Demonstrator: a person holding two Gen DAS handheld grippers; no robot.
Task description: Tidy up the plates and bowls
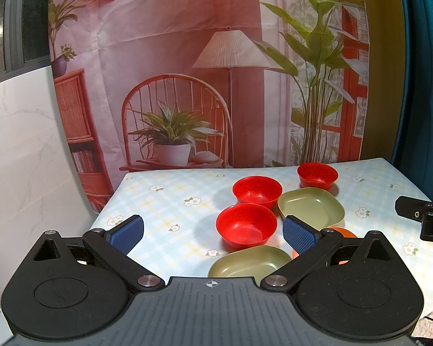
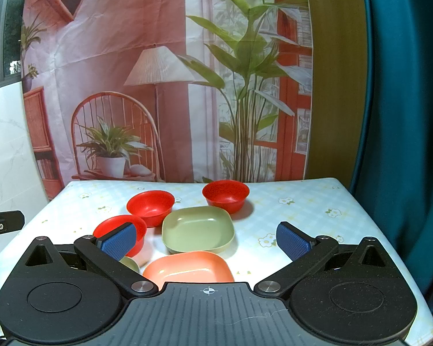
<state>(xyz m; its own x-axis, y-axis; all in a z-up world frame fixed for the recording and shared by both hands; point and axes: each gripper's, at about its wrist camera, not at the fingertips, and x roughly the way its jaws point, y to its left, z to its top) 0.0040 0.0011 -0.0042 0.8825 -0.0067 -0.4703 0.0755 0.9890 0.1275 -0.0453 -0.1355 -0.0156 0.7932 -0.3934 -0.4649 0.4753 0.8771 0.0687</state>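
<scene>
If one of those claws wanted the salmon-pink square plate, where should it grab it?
Probably by the rim. The salmon-pink plate lies flat and upright on the table, a shallow dish with a raised lip. The open right claw sits just above its near side, so come down over the right edge, which faces bare cloth; one finger inside, one outside.

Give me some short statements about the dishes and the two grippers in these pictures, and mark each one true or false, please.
1. Three red bowls stand on the table: far, middle, near. True.
2. The red bowls are stacked inside each other. False: each stands separately.
3. The left gripper holds a bowl. False: it is open and holds nothing.
4. The right gripper is open. True.
5. The orange plate lies nearer to the right camera than the green plate. True.
</scene>
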